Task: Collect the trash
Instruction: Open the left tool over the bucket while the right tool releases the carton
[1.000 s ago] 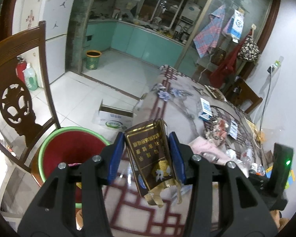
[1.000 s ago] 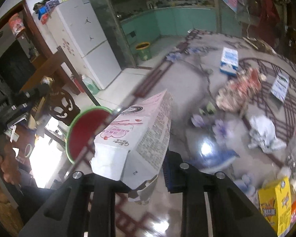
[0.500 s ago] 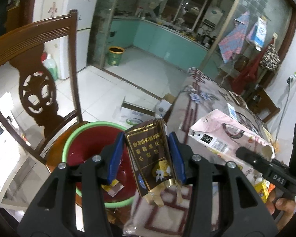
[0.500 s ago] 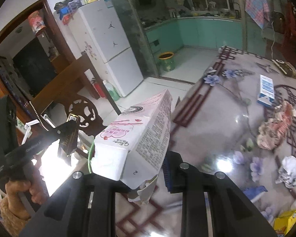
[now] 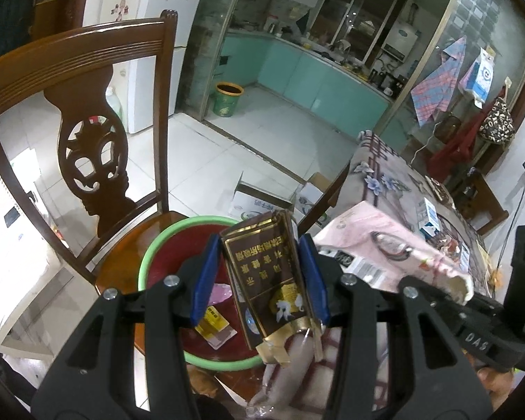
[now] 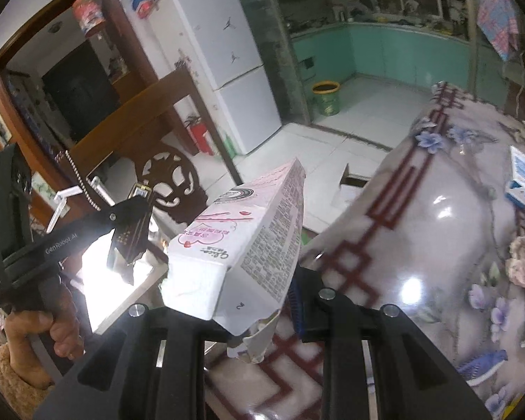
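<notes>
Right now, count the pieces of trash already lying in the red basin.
2: a pink wrapper and a yellow-and-brown packet just nearer, in the red basin; the left gripper may hide more.

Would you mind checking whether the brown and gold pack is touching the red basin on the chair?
Apart. The left wrist view shows the brown and gold pack clamped in the left gripper, held above the red basin.

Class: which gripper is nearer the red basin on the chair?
Left. The left gripper holds its brown pack above the red basin; the right gripper is beside it, over the table edge.
</notes>
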`<state>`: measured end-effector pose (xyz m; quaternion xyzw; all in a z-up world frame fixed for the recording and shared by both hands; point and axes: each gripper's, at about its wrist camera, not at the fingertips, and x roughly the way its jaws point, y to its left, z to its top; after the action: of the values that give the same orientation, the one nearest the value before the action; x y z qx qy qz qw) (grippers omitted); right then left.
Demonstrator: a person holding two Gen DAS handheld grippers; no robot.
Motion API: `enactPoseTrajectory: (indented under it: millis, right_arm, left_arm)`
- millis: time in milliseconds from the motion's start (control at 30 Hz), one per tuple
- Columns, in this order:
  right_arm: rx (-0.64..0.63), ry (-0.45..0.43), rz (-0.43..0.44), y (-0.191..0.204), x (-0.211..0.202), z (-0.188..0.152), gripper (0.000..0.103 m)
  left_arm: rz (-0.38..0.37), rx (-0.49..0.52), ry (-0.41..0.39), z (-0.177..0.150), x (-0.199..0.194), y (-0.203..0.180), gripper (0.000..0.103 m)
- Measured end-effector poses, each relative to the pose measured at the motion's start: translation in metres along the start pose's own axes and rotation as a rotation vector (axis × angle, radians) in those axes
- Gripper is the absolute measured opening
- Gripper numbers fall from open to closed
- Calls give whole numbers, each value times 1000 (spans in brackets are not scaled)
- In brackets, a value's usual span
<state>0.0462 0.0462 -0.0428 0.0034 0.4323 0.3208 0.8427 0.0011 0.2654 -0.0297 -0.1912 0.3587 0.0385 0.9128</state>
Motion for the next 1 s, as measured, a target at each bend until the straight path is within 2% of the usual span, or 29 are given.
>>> enactPoseTrajectory:
  millis: [233,533,633,700,800,900,1000]
  right_arm:
    - [-17,51,38,17,29,-2,23]
    - [-37,46,49,27,39,0,26]
    - [-24,35,55,24,40,1,33]
    - [4,16,57,19,36,0,59]
    - [43,-12,53,9,27,-1,59]
    - [61,-31,33,-2,9,-6,59]
    - [73,-44,3,-12,-10,-15,59]
  left_arm:
    - [9,-14,-1,0,1,7,45]
    - [28,-22,-8,0,2,13,45]
    - [43,-10,-19,1,1,11,46]
    - [60,6,-30,2,0,9,47]
    - [61,2,-41,3,0,7,58]
    - [55,-2,-40,3,0,6,60]
    - [33,-3,-35,3,2,0,67]
